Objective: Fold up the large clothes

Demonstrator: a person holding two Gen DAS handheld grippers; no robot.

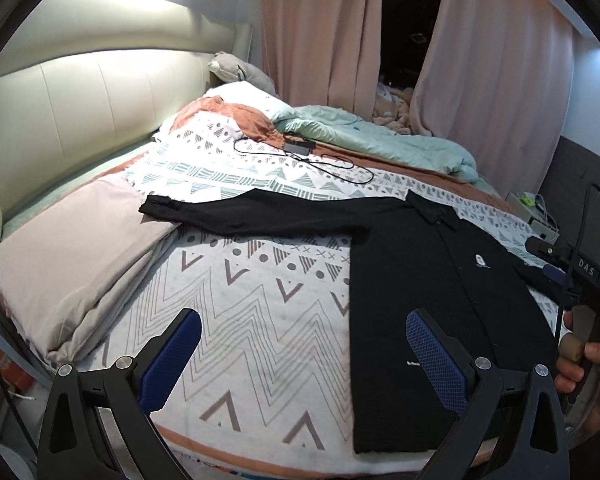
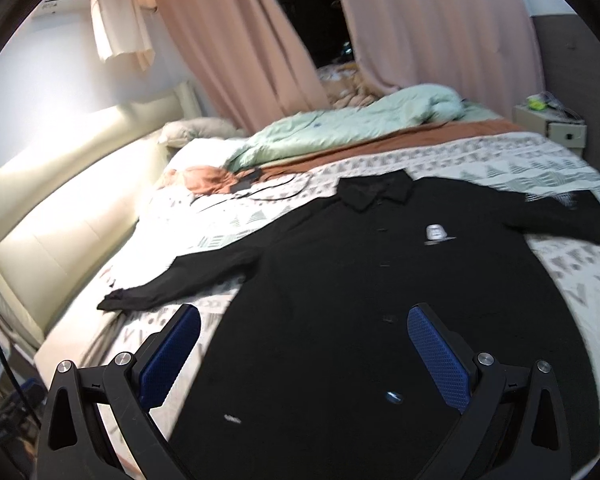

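- Bedroom setting: the bed (image 1: 260, 320) carries a patterned cover that serves as my working surface, with pink curtains (image 1: 320, 32) behind it and a padded headboard (image 1: 80, 100) along one side.
- Task item: the black shirt (image 1: 440, 280) lies face up and flat on the cover, collar (image 2: 374, 192) toward the far side and buttons closed. I judge it is spread this way so its seams and edges are easy to reach for folding.
- Sleeves: the left sleeve (image 1: 252, 212) extends straight out across the cover toward a beige pillow (image 1: 72, 260); the right sleeve (image 2: 560, 216) extends the opposite way. Both are unfolded, so I judge that no fold is made yet.
- Left tongs (image 1: 304, 360): wide apart and holding nothing. They hover above the bare cover just beside the shirt's side edge, which I read as a staging position for taking the hem or the sleeve.
- Right tongs (image 2: 304, 356): wide apart and holding nothing. They hang over the lower front of the shirt near the button line.
- In the left wrist view, the person's hand (image 1: 584, 364) grips the handle of the right tool at the frame edge.
- Clutter: a black cable with an adapter (image 1: 300, 152) and a bunched green duvet (image 1: 380, 136) lie beyond the collar, well apart from the shirt. I judge they will not obstruct folding.
- Image note: the right wrist view is slightly blurred, so fine detail there is uncertain.
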